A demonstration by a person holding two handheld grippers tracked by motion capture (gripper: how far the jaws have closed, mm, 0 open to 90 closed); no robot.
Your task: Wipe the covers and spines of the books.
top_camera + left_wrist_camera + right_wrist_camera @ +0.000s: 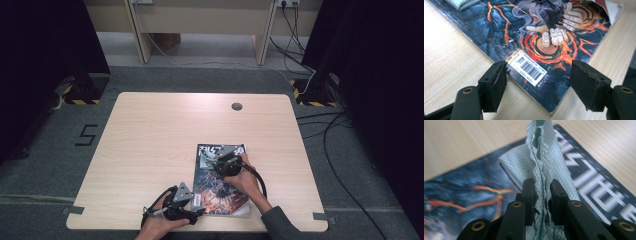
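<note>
Pale green paper towel (541,167) is pinched, bunched and folded, between the right tool's (542,202) pads; it hangs over the upper part of the magazine (220,182), near the big white title lettering (596,192). Looks like a wipe of the cover: the towel is gripped by its gathered middle so the loose folds can drag across the glossy surface.

Magazine lies flat, cover up, at the near edge of the table (150,140), right of centre, within easy reach of both hands.

Left tool (539,87) sits low at the magazine's near left corner, jaws parted and grasping nothing; they straddle the corner with the barcode sticker (529,67), pads clear of the paper. My read: it is there to pin or steady the corner so the magazine doesn't slide under the wipe. Not pressing yet, so a hard stroke could shift it.
</note>
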